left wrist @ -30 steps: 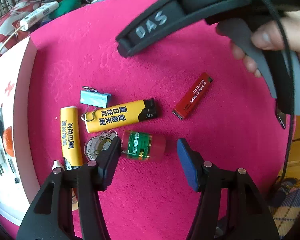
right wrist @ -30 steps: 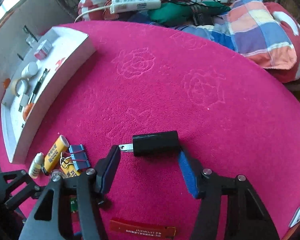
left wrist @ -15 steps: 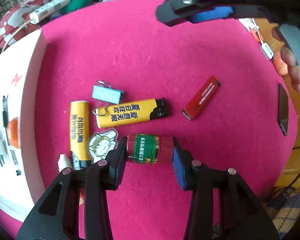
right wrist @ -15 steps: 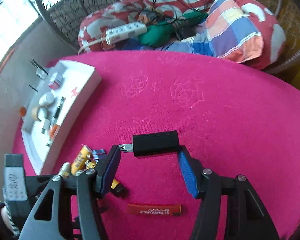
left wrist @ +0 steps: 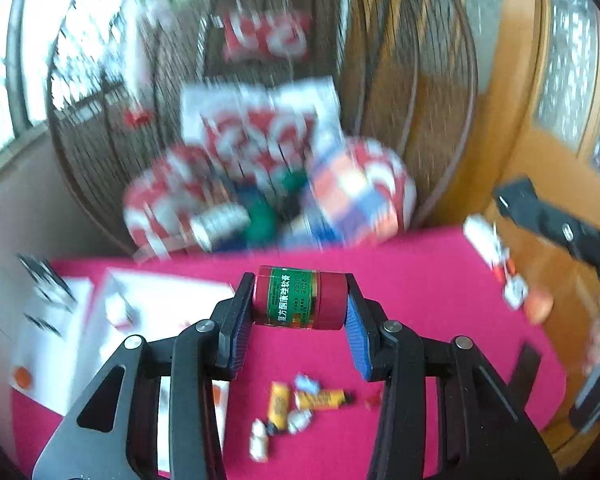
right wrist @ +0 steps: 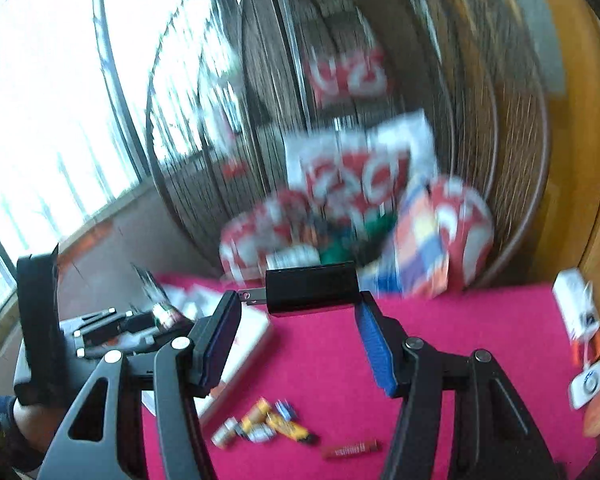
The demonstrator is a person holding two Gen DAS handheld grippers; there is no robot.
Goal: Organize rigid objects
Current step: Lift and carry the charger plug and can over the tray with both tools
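Observation:
My left gripper [left wrist: 298,300] is shut on a small red jar with a green label [left wrist: 300,298], held sideways high above the pink table [left wrist: 420,280]. My right gripper [right wrist: 298,300] is shut on a black charger plug [right wrist: 312,288], its metal prongs pointing left. Far below lie two yellow lighters [left wrist: 320,399], a blue binder clip [right wrist: 284,410], a small white bottle [left wrist: 258,440] and a red USB stick [right wrist: 350,449]. In the right wrist view, the left gripper's black body [right wrist: 36,320] shows at the left edge.
A white tray [left wrist: 160,304] with small items sits at the table's left side. White devices [right wrist: 576,304] lie at the right edge near a wooden door. Behind the table, patterned cushions [left wrist: 268,148] fill a wicker chair. The view is motion-blurred.
The left gripper closed on the red jar and lifted it. Both grippers rose well above the table and tipped up toward the chair. The right one kept hold of the charger.

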